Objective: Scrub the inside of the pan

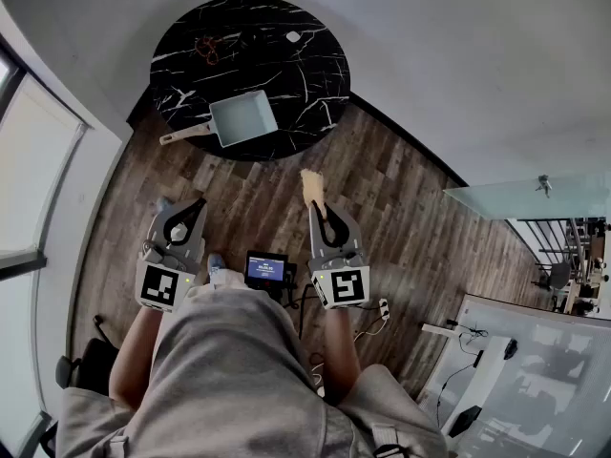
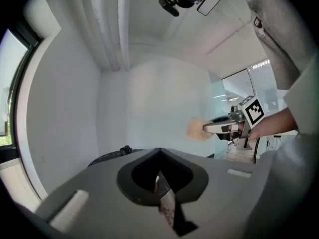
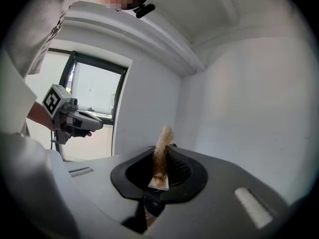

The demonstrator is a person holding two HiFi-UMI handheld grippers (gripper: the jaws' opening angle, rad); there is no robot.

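Round black marble table (image 1: 315, 74), wood floor (image 1: 410, 218), small lit screen (image 1: 266, 269), perhaps a tablet

Left gripper (image 1: 197, 203) held forward, pointing slightly below level, jaws closed together with nothing between them. Right gripper (image 1: 321, 210) alongside, well apart, same slight downward tilt, jaws clamped on a tan sponge (image 1: 311, 185) that sticks out past the tips. Left forearm (image 1: 134, 349) and right forearm (image 1: 342, 346) bare, extended forward.
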